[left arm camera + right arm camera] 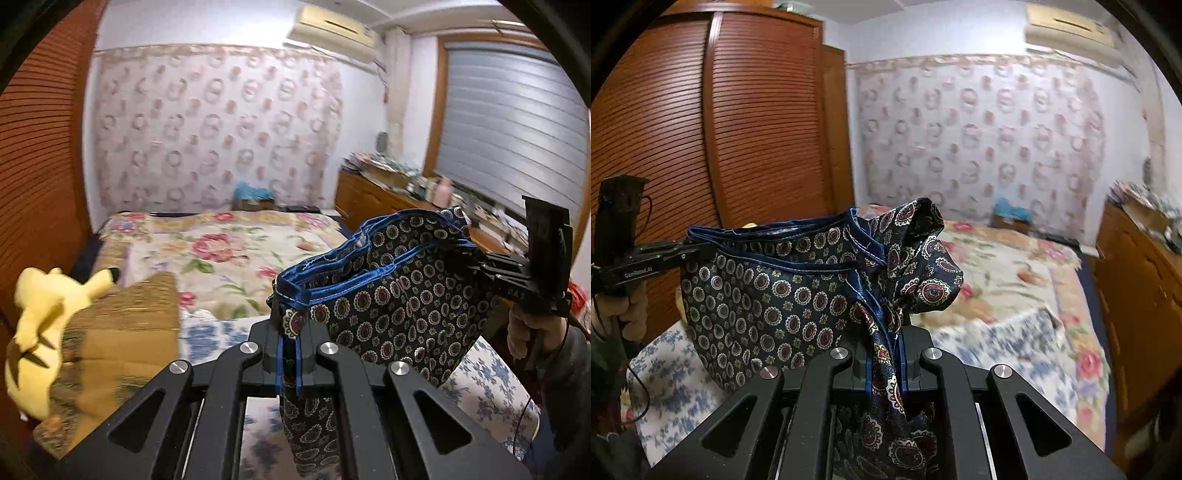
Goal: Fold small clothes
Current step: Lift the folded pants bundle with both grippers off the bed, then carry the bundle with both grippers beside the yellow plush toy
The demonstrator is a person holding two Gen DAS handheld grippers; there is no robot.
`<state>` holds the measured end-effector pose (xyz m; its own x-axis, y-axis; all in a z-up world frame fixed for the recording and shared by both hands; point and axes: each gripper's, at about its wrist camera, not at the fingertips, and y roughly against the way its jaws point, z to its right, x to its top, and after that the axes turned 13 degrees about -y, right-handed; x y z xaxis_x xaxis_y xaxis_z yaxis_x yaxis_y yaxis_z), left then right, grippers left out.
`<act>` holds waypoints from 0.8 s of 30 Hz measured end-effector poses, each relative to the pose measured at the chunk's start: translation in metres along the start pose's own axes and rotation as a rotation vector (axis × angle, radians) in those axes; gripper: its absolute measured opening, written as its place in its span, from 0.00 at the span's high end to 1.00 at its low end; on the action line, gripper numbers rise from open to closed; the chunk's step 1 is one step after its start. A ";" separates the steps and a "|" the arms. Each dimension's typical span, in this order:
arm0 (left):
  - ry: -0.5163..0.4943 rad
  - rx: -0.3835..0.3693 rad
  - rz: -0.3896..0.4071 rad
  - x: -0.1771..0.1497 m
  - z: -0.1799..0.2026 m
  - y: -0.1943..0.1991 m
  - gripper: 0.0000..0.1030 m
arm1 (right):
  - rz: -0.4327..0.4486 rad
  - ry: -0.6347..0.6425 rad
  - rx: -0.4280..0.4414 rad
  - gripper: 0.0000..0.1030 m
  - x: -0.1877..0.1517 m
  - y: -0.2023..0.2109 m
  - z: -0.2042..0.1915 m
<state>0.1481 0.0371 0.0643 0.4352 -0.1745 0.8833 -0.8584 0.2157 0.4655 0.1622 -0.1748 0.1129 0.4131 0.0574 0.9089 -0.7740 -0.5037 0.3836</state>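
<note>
A small dark navy garment (pixel 399 295) with round medallion print and blue trim hangs in the air above the bed. My left gripper (pixel 290 332) is shut on one end of its blue-trimmed edge. My right gripper (pixel 884 332) is shut on the other end, where the cloth bunches up. The garment (pixel 768 295) is stretched between them and sags in the middle. Each gripper shows in the other's view: the right gripper (pixel 476 258) at the right, the left gripper (pixel 689 253) at the left, each in a person's hand.
A bed with a floral quilt (pixel 229 251) and a blue-and-white cloth (pixel 982 339) lies below. A yellow plush toy (pixel 40 332) sits on a brown cushion (pixel 122 350) at left. A wooden wardrobe (pixel 720 122) stands left, a cluttered wooden dresser (pixel 380 195) right.
</note>
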 end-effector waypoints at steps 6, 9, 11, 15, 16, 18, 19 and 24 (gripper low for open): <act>0.048 0.085 0.033 -0.010 -0.036 0.035 0.95 | 0.014 0.108 0.056 0.91 0.026 -0.033 -0.021; 0.083 0.123 0.058 -0.018 -0.054 0.055 0.95 | 0.019 0.163 0.101 0.91 0.031 -0.040 -0.022; 0.105 0.155 0.067 -0.028 -0.069 0.068 0.95 | 0.015 0.218 0.121 0.91 0.041 -0.056 -0.031; 0.137 0.242 0.042 -0.051 -0.091 0.078 0.95 | -0.010 0.324 0.169 0.91 0.057 -0.080 -0.048; 0.149 0.258 0.035 -0.058 -0.097 0.078 0.95 | -0.014 0.350 0.182 0.91 0.061 -0.091 -0.056; 0.193 0.275 0.019 -0.074 -0.112 0.078 0.95 | -0.040 0.393 0.201 0.91 0.070 -0.117 -0.073; 0.207 0.281 0.013 -0.080 -0.118 0.078 0.95 | -0.055 0.409 0.212 0.91 0.071 -0.127 -0.080; 0.260 0.313 -0.056 -0.115 -0.141 0.064 0.95 | -0.126 0.507 0.196 0.90 0.069 -0.191 -0.108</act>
<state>0.0815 0.2069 0.0004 0.5037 0.0791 0.8602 -0.8550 -0.0966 0.5095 0.2867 0.0189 0.1197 0.1770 0.5107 0.8414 -0.6094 -0.6144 0.5011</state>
